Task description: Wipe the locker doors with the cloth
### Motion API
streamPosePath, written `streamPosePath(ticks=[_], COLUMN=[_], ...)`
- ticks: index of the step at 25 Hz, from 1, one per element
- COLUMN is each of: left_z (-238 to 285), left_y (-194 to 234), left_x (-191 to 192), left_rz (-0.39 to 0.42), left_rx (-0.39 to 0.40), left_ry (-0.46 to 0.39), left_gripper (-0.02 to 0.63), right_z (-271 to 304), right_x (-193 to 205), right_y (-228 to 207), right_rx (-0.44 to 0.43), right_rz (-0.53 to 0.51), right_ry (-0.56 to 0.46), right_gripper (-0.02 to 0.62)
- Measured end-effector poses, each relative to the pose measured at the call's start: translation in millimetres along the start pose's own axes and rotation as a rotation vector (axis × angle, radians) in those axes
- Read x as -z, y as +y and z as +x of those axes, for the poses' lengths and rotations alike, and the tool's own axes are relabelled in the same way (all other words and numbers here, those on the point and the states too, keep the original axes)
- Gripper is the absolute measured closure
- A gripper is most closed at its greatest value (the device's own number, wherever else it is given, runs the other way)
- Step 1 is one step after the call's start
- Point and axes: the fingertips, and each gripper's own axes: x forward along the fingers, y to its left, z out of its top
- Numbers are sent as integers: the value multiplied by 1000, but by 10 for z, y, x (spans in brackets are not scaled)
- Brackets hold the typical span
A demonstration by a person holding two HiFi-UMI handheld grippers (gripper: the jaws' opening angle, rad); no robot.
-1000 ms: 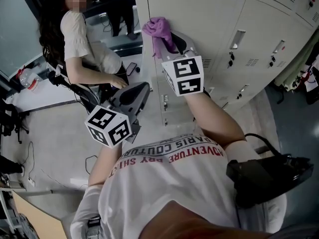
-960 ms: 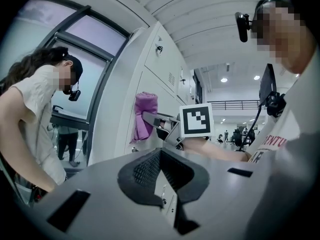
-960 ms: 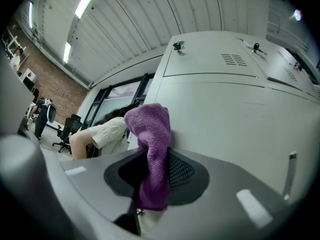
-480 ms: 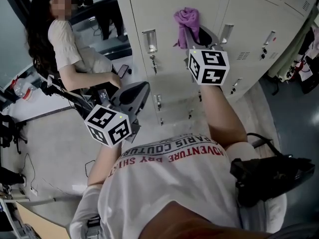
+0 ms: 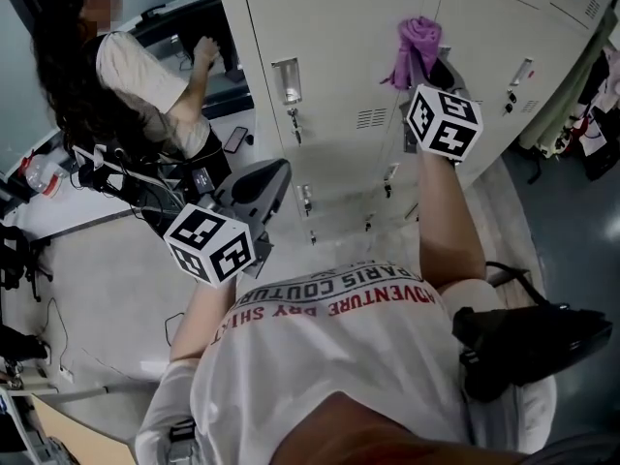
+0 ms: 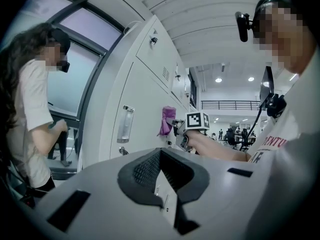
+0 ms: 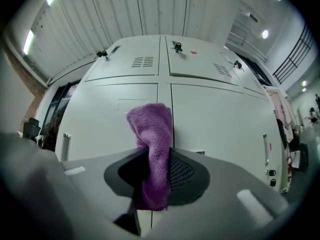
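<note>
Presses purple cloth (image 5: 417, 39), clamped in right gripper (image 5: 431, 71) jaws, against pale locker doors (image 5: 329, 56) near a window. Shows left gripper (image 5: 262, 187) jaws slightly apart, empty. Hides the cloth's lower end behind the jaws.

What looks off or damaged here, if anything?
Nothing stands out. The purple terry cloth is clamped bunched in the right gripper, up by the seam between two pale grey metal locker doors, which look shut and undented. The left gripper hangs open, empty.
</note>
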Motion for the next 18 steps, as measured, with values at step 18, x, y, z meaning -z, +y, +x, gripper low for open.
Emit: streamPosePath(ticks=[18], left_z=[-131], left_y=[8], left_x=[-88], left_rz=[5], left_rx=[-39], left_ry=[-29], left_gripper=[606], right_z=[-370], right_x=[-97], right_y=[1643], right_rx=[-402], right_rz=[-91], right_ry=[-84], right_gripper=[515])
